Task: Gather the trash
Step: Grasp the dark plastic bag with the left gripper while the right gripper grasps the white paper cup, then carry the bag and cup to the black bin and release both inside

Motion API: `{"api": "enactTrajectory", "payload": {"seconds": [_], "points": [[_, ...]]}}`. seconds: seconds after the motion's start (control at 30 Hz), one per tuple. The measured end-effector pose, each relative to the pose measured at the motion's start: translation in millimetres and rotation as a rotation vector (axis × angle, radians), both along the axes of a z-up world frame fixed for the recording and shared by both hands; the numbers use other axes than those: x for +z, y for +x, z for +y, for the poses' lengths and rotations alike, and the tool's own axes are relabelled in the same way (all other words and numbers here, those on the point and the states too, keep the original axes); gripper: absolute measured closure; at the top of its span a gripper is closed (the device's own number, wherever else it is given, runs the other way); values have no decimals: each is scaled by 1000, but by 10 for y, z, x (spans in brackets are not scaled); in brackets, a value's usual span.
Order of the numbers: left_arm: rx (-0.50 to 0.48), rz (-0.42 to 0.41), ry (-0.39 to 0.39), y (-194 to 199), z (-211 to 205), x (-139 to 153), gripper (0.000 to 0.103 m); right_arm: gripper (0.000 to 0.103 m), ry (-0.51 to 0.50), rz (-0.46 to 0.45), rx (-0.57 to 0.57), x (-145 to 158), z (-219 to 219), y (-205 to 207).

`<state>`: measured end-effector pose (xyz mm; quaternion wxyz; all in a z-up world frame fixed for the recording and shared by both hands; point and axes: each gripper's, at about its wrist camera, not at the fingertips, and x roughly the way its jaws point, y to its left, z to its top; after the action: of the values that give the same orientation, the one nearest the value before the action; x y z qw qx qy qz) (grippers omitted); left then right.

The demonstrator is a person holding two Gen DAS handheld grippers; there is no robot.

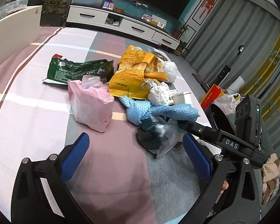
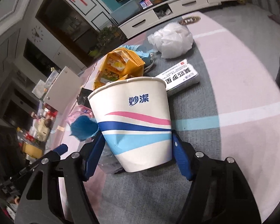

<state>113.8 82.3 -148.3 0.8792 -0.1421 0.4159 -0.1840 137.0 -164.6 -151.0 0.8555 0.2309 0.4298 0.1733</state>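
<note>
Right wrist view: the right gripper (image 2: pixel 136 149) pinches the paper cup (image 2: pixel 132 119) at centre, blue pads against its dented lower sides; yellow wrapper (image 2: pixel 117 67) at eleven o'clock; left gripper (image 1: pixel 136 158) spread wide, empty, over the tablecloth (image 1: pixel 110 177).

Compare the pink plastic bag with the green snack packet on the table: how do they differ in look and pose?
The pink plastic bag is pale, translucent and unprinted; the green snack packet is dark, opaque and printed with white lettering. The pink bag stands bulging upward; the green packet lies flat and crumpled. The pink bag sits nearer the left tongs; the green packet lies behind it. Both rest on the checked tablecloth, untouched.
</note>
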Motion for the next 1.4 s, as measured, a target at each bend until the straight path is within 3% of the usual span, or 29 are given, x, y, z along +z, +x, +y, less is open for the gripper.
{"api": "enactTrajectory", "payload": {"seconds": [0.33, 0.63, 0.67, 0.77, 0.9, 1.1, 1.27, 1.4], "points": [[-41, 5, 31, 22, -270, -72, 3, 34, 64, -3, -160, 131, -641, -209], [-49, 4, 98, 91, -705, -202, 4, 33, 67, 5, -149, 134, -708, -274], [-45, 5, 98, 98, -725, -214, 6, 33, 68, 6, -150, 136, -719, -281], [-26, 1, 121, 110, -761, -232, 35, 33, 66, 9, -158, 131, -768, -285], [-47, -5, 114, 22, -791, -171, 42, 33, 69, 7, -175, 139, -824, -306], [-182, 0, 3, -202, -823, 41, 44, 33, 77, -14, -198, 187, -896, -337], [-278, -59, -96, -425, -797, 293, 44, 33, 92, -37, -233, 245, -1017, -391], [-250, -137, -35, -540, -810, 418, 43, 33, 91, -43, -253, 258, -1114, -449]]}}
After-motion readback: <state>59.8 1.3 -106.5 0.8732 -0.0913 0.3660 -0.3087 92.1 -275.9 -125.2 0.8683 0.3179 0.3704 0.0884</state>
